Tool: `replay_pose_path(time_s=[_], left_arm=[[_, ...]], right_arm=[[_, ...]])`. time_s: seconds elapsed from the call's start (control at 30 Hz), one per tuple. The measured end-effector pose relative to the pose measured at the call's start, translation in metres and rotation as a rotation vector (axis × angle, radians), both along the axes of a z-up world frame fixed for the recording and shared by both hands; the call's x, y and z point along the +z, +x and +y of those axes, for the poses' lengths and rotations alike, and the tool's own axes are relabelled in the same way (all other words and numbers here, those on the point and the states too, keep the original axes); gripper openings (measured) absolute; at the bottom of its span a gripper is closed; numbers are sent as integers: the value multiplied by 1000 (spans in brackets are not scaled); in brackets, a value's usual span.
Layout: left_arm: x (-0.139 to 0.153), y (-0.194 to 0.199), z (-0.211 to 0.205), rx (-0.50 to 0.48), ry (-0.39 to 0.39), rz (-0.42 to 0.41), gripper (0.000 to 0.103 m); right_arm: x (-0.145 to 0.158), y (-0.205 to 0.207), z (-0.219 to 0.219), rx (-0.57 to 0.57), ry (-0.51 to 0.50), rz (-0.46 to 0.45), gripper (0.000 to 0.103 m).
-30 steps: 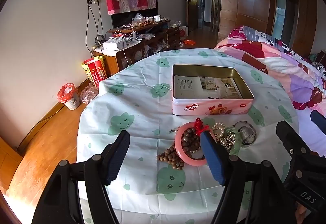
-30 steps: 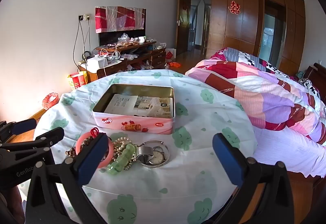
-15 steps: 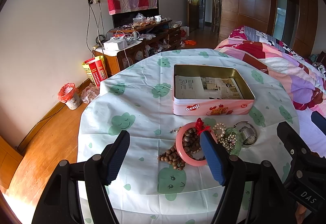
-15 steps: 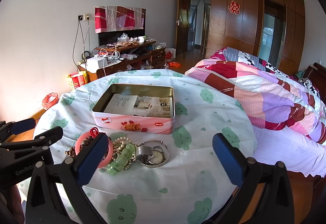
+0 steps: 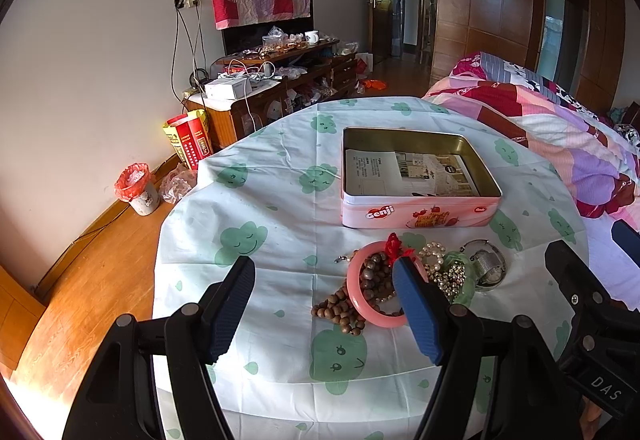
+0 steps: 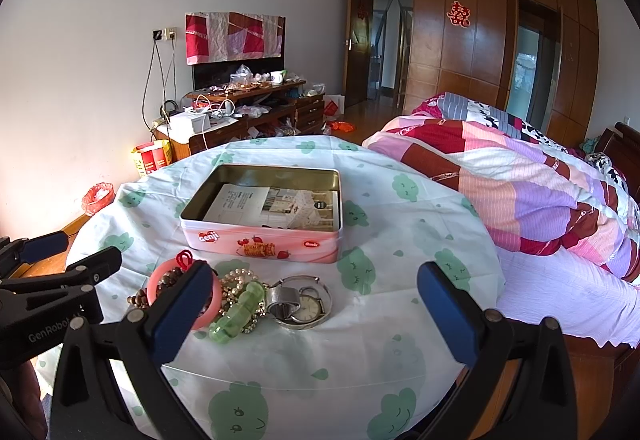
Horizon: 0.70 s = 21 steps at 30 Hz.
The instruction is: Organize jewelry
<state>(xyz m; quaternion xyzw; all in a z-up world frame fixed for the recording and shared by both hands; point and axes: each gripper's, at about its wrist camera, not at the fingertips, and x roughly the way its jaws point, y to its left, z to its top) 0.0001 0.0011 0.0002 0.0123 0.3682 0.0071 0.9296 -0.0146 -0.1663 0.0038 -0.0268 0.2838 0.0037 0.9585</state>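
We held the left gripper (image 5: 324, 300) and the right gripper (image 6: 312, 310) spread wide and empty above the near edge of the round table (image 6: 400, 208). Just beyond them the jewelry lay heaped: a pink bangle (image 5: 356, 280) over brown beads (image 5: 338, 308), a green bracelet (image 6: 240, 310), a watch (image 6: 308, 306). Behind the heap stood the open pink tin (image 6: 264, 244), paper inside.

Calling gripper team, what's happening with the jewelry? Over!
Left hand-held gripper open, empty. Right hand-held gripper open, empty. Jewelry pile on table, outside tin. Nothing blocking.
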Motion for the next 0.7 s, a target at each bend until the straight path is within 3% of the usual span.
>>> replay_pose_path(time_s=[0.7], left_arm=[[2, 0, 4, 3, -1, 1, 72]], right_arm=[[-1, 1, -1, 0, 1, 1, 103]])
